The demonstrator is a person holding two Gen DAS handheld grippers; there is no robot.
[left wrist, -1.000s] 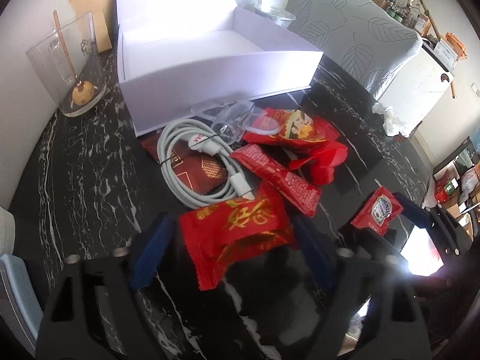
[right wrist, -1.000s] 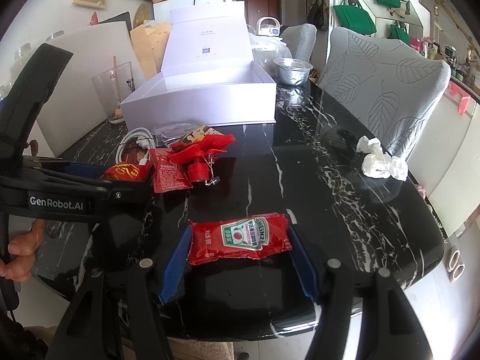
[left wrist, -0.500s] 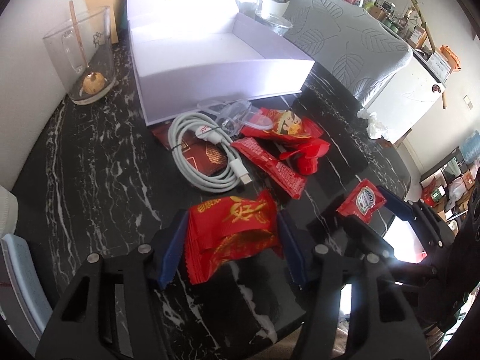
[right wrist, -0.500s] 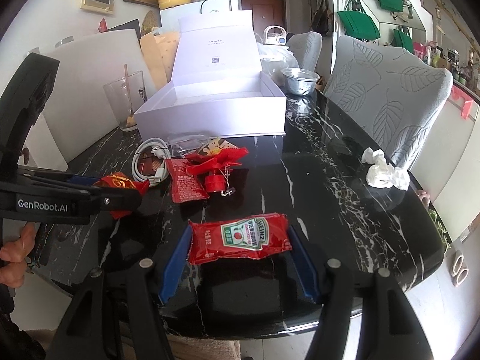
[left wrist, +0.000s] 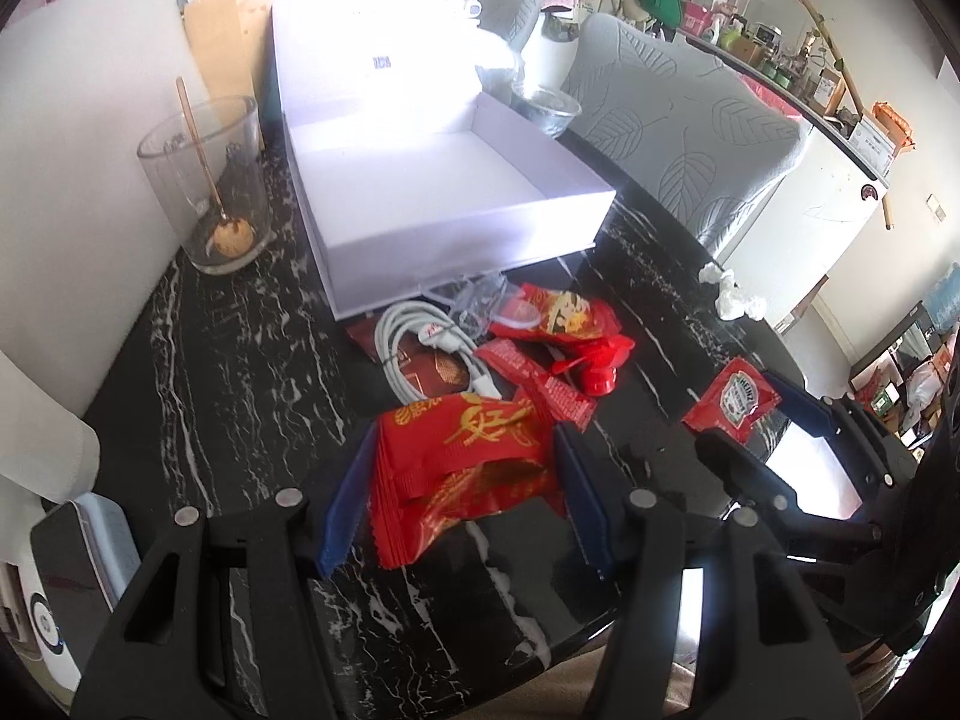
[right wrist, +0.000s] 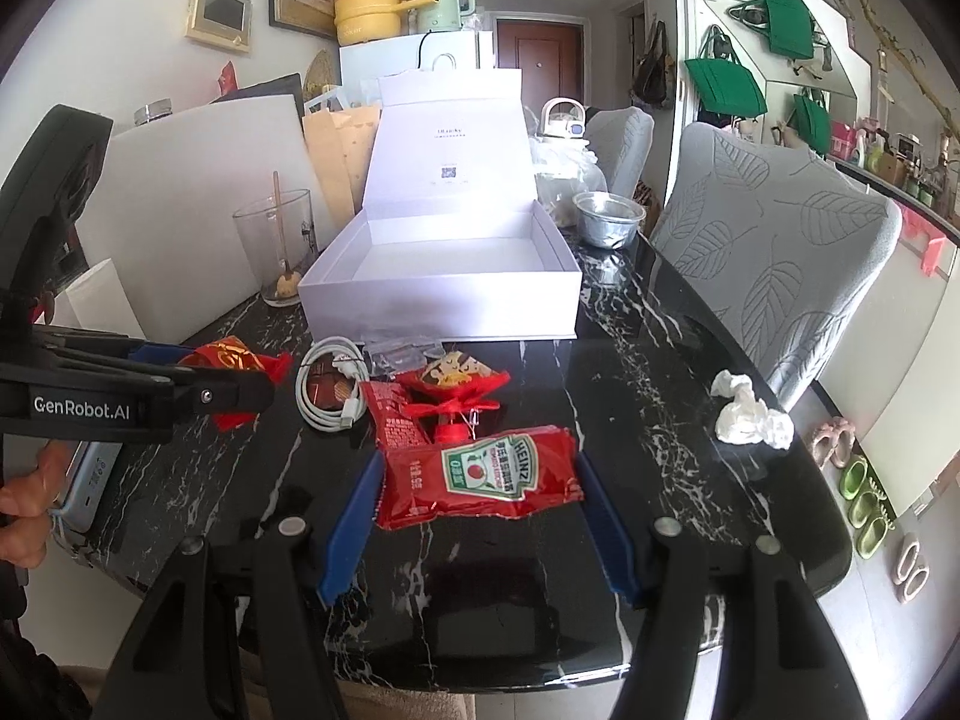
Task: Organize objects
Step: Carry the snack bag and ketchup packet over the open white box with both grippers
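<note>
My left gripper [left wrist: 462, 450] is shut on a red snack packet with gold print [left wrist: 456, 480], held above the black marble table [left wrist: 228, 372]. My right gripper [right wrist: 480, 471] is shut on a red Heinz ketchup packet [right wrist: 486, 468], also lifted off the table. In the right wrist view the left gripper [right wrist: 240, 375] shows at the left with its red packet [right wrist: 231, 357]. An open white box [right wrist: 444, 294] with its lid upright stands beyond. Before the box lie a coiled white cable [left wrist: 414, 342], more red packets [left wrist: 558, 312] and a red plastic piece [left wrist: 597, 369].
A glass cup with a wooden stick [left wrist: 210, 180] stands left of the box. Crumpled tissue [right wrist: 750, 414] lies at the right by a grey leaf-pattern chair [right wrist: 780, 240]. A foil bowl [right wrist: 606, 216] sits behind the box. A hand [right wrist: 24, 516] grips the left tool.
The left jaws closed onto the red snack packet. Both grippers rose from the table with their packets, so the box and the pile now look farther off.
</note>
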